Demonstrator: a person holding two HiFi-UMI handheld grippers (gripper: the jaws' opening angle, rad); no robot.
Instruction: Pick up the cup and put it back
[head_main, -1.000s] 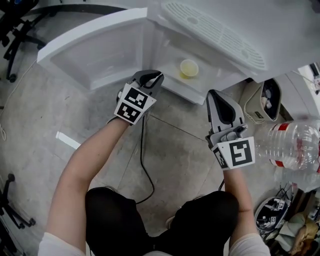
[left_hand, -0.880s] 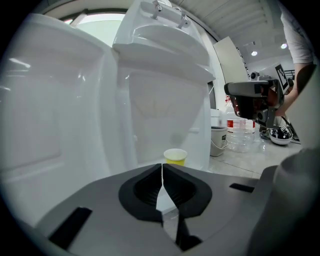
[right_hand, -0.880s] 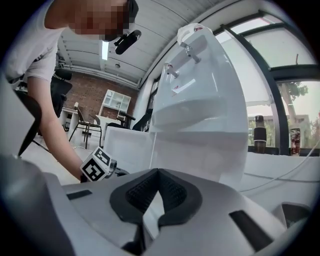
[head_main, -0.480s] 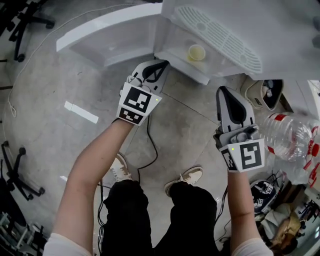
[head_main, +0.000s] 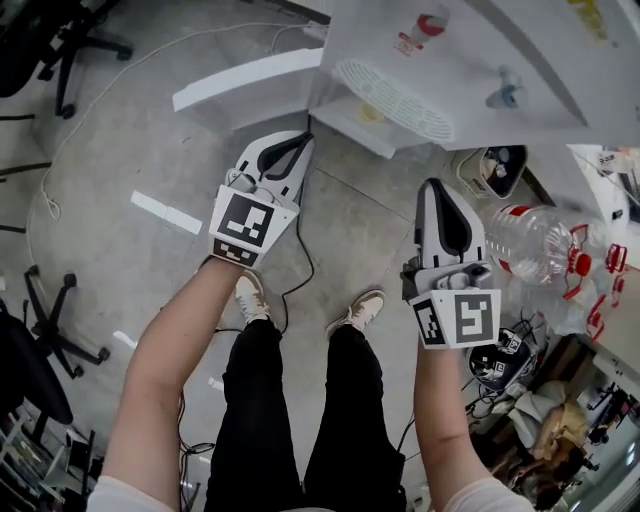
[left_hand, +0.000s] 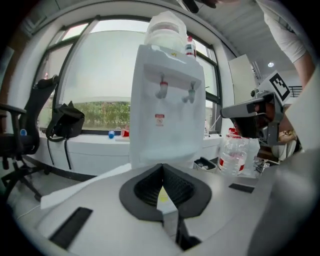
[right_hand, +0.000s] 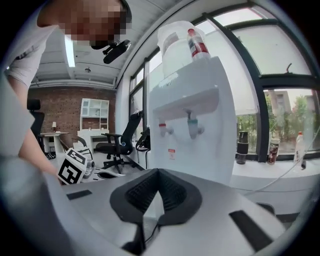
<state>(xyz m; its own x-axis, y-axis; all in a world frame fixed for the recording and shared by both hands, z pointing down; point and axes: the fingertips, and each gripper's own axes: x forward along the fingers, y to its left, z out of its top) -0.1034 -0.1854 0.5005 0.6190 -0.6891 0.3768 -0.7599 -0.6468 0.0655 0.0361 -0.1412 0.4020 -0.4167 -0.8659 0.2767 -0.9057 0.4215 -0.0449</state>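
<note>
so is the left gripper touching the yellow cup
Apart. In the head view the yellow cup sits inside the dispenser, with a clear gap to the shut left gripper.

The cup (head_main: 371, 114) was small and pale yellow. It sat in the open lower compartment of the white water dispenser (head_main: 480, 60), largely hidden under the drip grille (head_main: 395, 98), so its pose could not be judged.

Cup (head_main: 371, 114) registers only as a small pale-yellow patch, largely hidden beneath the drip tray (head_main: 396, 98) of the water dispenser (head_main: 480, 60), which the head view's top edge cuts off; a yellow speck beyond the left tongs (left_hand: 163, 180) is possibly that cup.
</note>
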